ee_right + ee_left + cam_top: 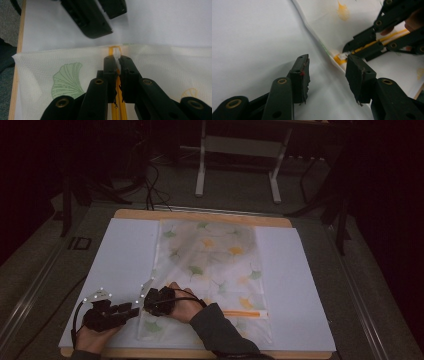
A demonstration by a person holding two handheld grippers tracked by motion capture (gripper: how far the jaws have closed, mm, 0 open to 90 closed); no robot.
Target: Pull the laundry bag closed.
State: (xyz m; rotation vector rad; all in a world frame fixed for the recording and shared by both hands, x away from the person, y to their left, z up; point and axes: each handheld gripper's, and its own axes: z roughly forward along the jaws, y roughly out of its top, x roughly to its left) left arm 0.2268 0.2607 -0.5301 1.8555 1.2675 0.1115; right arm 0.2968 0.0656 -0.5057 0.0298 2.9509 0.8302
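Pinching the zipper pull (117,53), right gripper (117,62) fingers closed.

1 overhead, 2 close jaw cameras, shared zipper pouch (210,265)

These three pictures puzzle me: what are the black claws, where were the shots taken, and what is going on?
A person holds a hand-held gripper in each hand. One camera looks down from above; one rides on each gripper. On the white sheet lies a mesh pouch printed with leaves, closed by an orange zipper. The right gripper is shut on the white zipper pull at the pouch's edge. The left gripper is open just beside that corner, holding nothing.
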